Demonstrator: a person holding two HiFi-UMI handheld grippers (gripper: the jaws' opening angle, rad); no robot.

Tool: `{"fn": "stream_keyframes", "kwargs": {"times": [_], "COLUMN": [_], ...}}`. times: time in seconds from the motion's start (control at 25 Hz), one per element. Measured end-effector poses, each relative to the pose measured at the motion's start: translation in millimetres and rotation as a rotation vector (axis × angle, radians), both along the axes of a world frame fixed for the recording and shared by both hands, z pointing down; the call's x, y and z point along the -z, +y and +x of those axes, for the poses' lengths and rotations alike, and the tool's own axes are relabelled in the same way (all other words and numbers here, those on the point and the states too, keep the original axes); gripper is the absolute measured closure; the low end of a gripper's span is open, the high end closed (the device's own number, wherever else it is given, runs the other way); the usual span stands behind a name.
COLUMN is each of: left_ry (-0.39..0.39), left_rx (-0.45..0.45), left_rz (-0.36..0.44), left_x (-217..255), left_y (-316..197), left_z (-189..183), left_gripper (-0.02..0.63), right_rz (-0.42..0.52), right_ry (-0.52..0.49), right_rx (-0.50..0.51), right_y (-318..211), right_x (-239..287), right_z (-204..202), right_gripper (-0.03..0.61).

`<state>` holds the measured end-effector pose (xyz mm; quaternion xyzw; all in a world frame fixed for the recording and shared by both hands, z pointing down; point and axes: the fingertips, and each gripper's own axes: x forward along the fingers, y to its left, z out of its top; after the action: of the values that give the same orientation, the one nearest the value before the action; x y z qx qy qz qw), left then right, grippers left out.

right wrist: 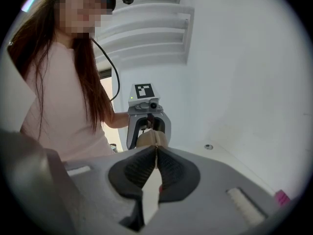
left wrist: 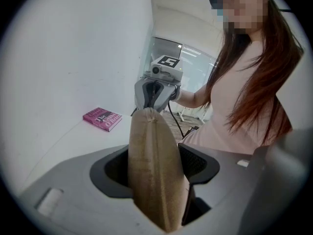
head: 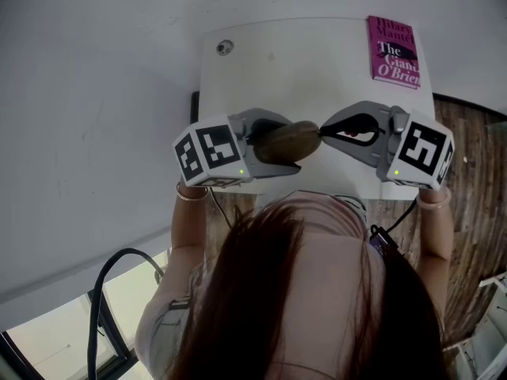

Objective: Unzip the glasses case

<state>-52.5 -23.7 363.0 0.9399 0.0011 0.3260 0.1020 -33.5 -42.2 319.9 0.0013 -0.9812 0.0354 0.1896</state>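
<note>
Two grips, one case. My left hand-held gripper clamps the tan glasses case by its sides, held in the air above the desk. My right hand-held gripper is pinched nearly together at the case's far tip, on a thin bit I take for the zip pull, though it is too small to be sure.

Risks:
- The pinch looks shallow, so the pull may slip free when drawn.
- Fabric caught alongside it would jam the zip.
- The left squeeze could bind the teeth or let the case twist.
</note>
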Motion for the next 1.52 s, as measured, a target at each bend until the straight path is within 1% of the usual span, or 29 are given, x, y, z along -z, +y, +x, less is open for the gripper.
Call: {"fn": "stream_keyframes", "kwargs": {"times": [0.08, 0.2, 0.4, 0.52, 0.76, 1.24, 1.52], "left_ry": [-0.007, 0.006, 0.032, 0.036, 0.057, 0.074, 0.085], "left_rx": [0.008, 0.014, 0.032, 0.042, 0.049, 0.055, 0.061], "left_rz": [0.009, 0.013, 0.008, 0.005, -0.003, -0.009, -0.011], "left_x": [-1, -2, 0, -1, -1, -2, 0], "left_y": [-3, -5, -8, -10, -11, -13, -14], "left_z": [0, 1, 1, 1, 2, 1, 1], "left_gripper": [0.318, 0.318, 0.318, 0.318, 0.318, 0.318, 0.318], "right_rz": [-0.002, -0.001, 0.017, 0.011, 0.022, 0.013, 0.014], "right_ry": [0.007, 0.004, -0.020, -0.005, -0.016, 0.031, 0.030], "right_rx": [-0.017, -0.032, -0.035, -0.042, -0.047, -0.050, -0.050], "right_y": [-3, -5, -11, -12, -14, -12, -13], "right_x": [-2, -3, -2, -5, -7, -12, -12], "right_z": [1, 2, 3, 5, 7, 8, 8], "right_gripper": [0.565, 0.566, 0.569, 0.571, 0.572, 0.574, 0.574]}}
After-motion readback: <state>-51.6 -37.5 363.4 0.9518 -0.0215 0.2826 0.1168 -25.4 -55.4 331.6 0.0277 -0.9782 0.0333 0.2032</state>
